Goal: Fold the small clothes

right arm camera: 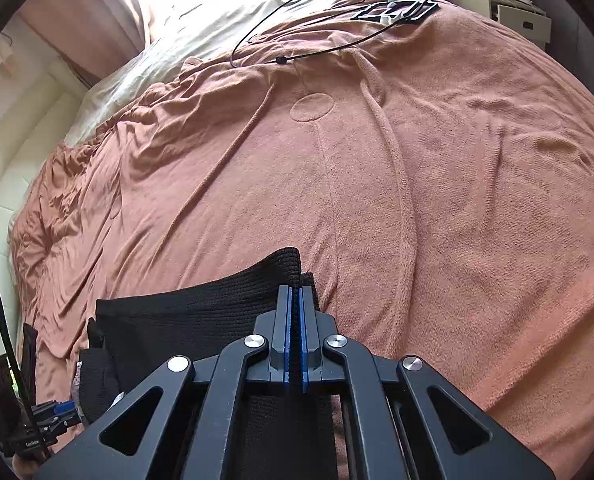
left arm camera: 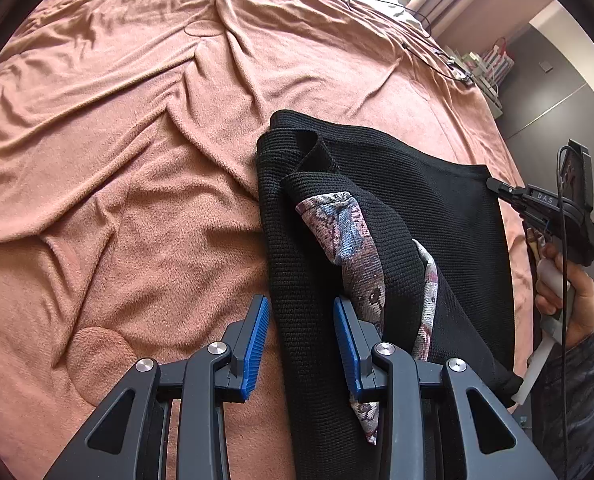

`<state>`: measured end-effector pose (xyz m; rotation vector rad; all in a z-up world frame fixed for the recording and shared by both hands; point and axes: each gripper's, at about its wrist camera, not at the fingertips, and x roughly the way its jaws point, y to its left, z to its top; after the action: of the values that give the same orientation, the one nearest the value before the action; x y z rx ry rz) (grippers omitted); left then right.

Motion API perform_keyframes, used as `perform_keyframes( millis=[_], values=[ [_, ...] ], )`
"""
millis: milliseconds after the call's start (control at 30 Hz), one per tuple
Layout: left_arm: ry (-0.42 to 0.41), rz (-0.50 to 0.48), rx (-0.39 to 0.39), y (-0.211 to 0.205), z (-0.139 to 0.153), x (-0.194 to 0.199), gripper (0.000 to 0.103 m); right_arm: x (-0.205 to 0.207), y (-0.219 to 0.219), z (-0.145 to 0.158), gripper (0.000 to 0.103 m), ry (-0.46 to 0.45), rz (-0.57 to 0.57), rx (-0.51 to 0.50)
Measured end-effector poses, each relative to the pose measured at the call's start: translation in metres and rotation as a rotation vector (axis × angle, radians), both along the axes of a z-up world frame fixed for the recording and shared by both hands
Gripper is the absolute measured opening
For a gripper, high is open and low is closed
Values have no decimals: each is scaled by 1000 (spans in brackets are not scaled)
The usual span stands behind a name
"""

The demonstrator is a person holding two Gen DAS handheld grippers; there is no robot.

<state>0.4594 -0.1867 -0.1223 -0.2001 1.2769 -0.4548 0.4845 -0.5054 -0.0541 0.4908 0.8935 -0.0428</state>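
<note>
A: What is shown by the left wrist view that is not seen from the right?

B: The patterned lining (left arm camera: 353, 240) of the black knit garment (left arm camera: 417, 208) is exposed there, grey-pink and blue, folded out between black layers; the left gripper (left arm camera: 301, 328) is seen with its blue pads (left arm camera: 257, 344) spread wide, one edge of the garment lying between them, nothing clamped; the right gripper (left arm camera: 497, 186) is seen from outside at the garment's far corner, held by a hand (left arm camera: 565, 300).

A: And from the right wrist view?

B: The right gripper (right arm camera: 296, 300) is seen pressed shut on a black knit edge of the garment (right arm camera: 185, 316); a black cable (right arm camera: 297, 20) and a flat black frame (right arm camera: 397, 10) are shown far beyond the garment, near the pale sheet (right arm camera: 157, 52).

A: Where is the garment found?

B: On the pink blanket (left arm camera: 137, 160) of the bed; it is loosely doubled over, ribbed in texture, one hem curled up at its far end.
</note>
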Motion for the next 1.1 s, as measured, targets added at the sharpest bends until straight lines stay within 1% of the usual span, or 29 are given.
perform_keyframes(
  millis=[100,167,233,300,333,500,700,900,1100],
  values=[
    [1,2,3,1,0,-1,36,4,0,-5,1,34,-5,-13],
    [4,4,10,2,0,-1,36,5,0,-4,1,56,-4,6],
    [6,5,15,3,1,-1,36,1,0,1,13,57,-4,7],
    [2,8,15,6,3,-3,36,-6,2,10,60,44,7,-4],
    [1,8,15,7,4,-4,36,-10,4,15,64,30,14,-14],
    [-2,5,11,8,9,-8,36,-36,20,36,64,-3,96,-69],
    [-5,-5,10,6,14,-15,36,-75,57,53,64,-43,254,-164],
    [9,-19,21,6,11,-25,36,-111,95,60,64,-71,391,-242],
    [37,-27,11,10,5,-36,35,-124,127,52,64,-76,525,-265]
  ],
)
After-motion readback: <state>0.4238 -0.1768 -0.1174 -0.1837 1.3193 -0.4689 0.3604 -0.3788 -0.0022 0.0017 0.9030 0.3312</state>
